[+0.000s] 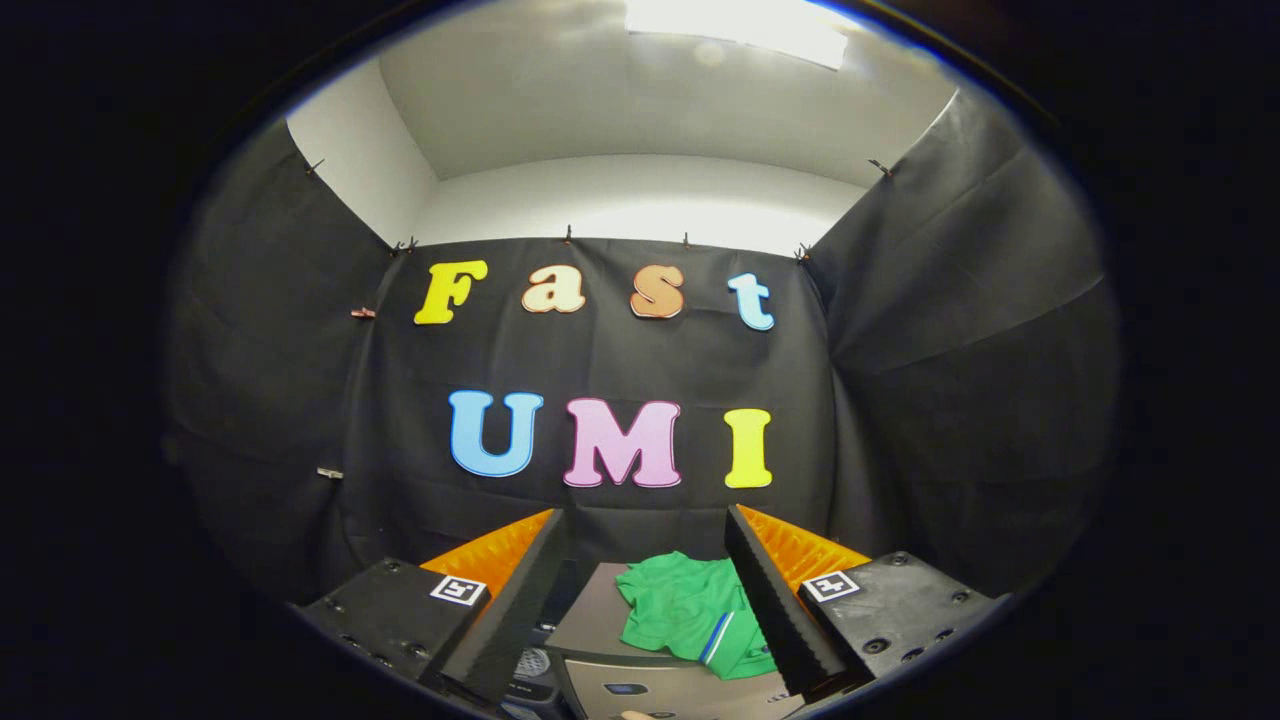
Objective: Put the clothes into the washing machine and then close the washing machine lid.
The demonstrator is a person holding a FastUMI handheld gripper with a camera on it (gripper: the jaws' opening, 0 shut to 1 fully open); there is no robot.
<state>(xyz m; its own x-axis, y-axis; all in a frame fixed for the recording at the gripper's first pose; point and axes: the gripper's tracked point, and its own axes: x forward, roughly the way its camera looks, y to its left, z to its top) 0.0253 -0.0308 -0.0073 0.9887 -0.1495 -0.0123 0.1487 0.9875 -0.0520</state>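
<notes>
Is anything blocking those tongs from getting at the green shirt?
Nothing visible blocks it. The open tongs have bare space between their fingers, and the crumpled green cloth shirt lies just ahead on the grey washing machine's flat top, partly behind the right finger.

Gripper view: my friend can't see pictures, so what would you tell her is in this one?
A green shirt lies crumpled on top of a grey washing machine, just ahead of the open gripper, whose two black fingers stand wide apart on either side. Behind it hangs the booth's black cloth wall.
</notes>
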